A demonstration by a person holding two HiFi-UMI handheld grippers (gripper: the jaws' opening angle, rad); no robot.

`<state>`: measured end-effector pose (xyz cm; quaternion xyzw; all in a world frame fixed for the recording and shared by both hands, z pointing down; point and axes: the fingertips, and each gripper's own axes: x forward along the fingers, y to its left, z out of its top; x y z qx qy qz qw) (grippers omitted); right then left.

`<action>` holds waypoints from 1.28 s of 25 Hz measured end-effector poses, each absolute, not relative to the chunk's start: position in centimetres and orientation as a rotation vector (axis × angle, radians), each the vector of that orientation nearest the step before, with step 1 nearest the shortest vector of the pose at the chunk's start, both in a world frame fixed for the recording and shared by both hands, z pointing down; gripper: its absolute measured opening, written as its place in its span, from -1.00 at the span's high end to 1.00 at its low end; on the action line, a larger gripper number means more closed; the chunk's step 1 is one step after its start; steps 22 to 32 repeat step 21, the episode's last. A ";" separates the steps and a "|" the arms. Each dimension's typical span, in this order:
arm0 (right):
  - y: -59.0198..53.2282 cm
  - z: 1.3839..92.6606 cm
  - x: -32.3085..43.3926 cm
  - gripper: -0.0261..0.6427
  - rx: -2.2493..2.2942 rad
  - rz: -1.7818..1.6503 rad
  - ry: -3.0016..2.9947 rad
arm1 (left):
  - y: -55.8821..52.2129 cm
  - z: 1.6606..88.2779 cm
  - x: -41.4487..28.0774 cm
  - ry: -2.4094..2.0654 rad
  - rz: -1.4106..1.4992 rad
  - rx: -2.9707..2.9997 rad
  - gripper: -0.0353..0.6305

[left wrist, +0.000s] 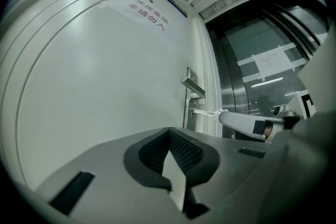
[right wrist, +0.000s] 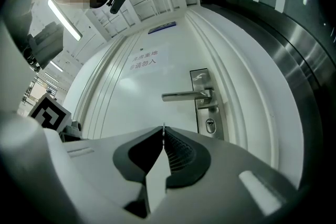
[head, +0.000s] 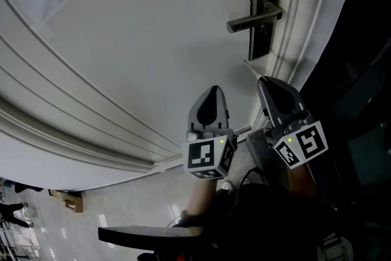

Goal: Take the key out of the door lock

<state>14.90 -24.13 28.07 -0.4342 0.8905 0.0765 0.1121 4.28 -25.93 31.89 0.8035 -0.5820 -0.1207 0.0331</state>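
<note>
Key thin, edge-on, hard to make out, pinched in closed jaws of R gripper, apart from lock under handle. L gripper jaws together, nothing between.

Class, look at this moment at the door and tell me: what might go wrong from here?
1. The key is pinched only at the very tip of the right gripper, so it may twist loose and drop.
2. It points toward the white door below the lever handle; a forward move might scratch the paint.
3. The left gripper, shut and empty, sits close beside the right and might knock it.
</note>
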 end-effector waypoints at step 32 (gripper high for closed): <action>-24.1 28.2 14.3 0.89 -1.263 0.225 2.625 | -25.7 31.9 3.4 -1.792 -0.343 2.467 0.89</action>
